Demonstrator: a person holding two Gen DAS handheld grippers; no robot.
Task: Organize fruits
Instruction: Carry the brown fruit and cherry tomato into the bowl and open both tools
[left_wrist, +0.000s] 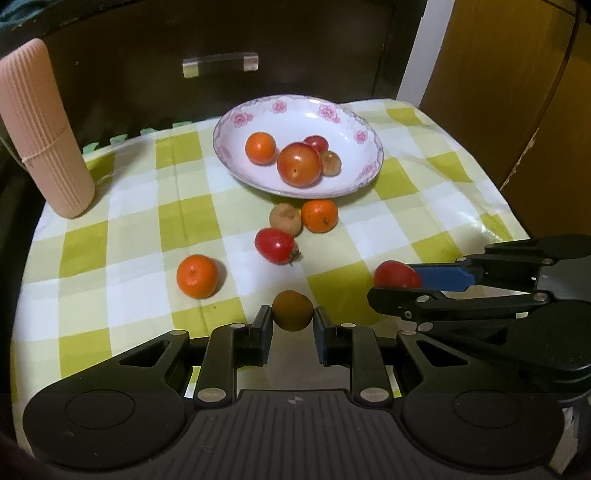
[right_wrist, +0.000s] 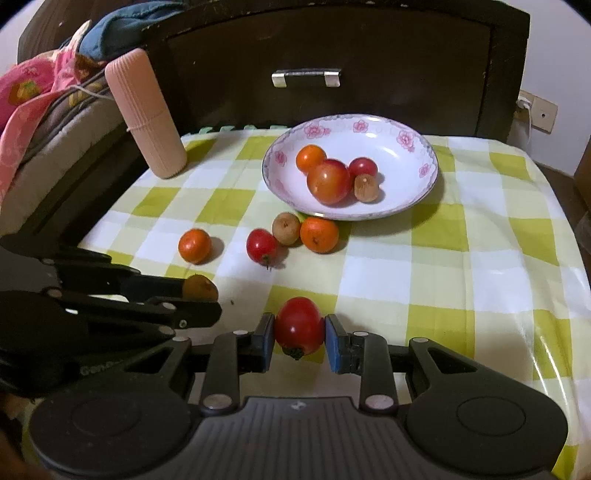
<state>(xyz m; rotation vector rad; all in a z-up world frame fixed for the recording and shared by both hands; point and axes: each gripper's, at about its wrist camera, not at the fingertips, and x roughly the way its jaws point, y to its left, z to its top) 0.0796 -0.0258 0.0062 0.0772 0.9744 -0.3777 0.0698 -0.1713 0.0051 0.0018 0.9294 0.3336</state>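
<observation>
Already the left gripper fingers clamp a small brown fruit and the right gripper a soft red tomato above the desk; both light, bruisable, best pinched gently across the middle.

I'm looking forward and steeply down along each tool's two fingers, close over the checked cloth. My left camera is sitting just left of the right tool, catching it at its right edge; my right camera is catching the left tool at its left edge. Both are sharing the flowered plate ahead, the loose fruit before it, and the dark drawer behind.
</observation>
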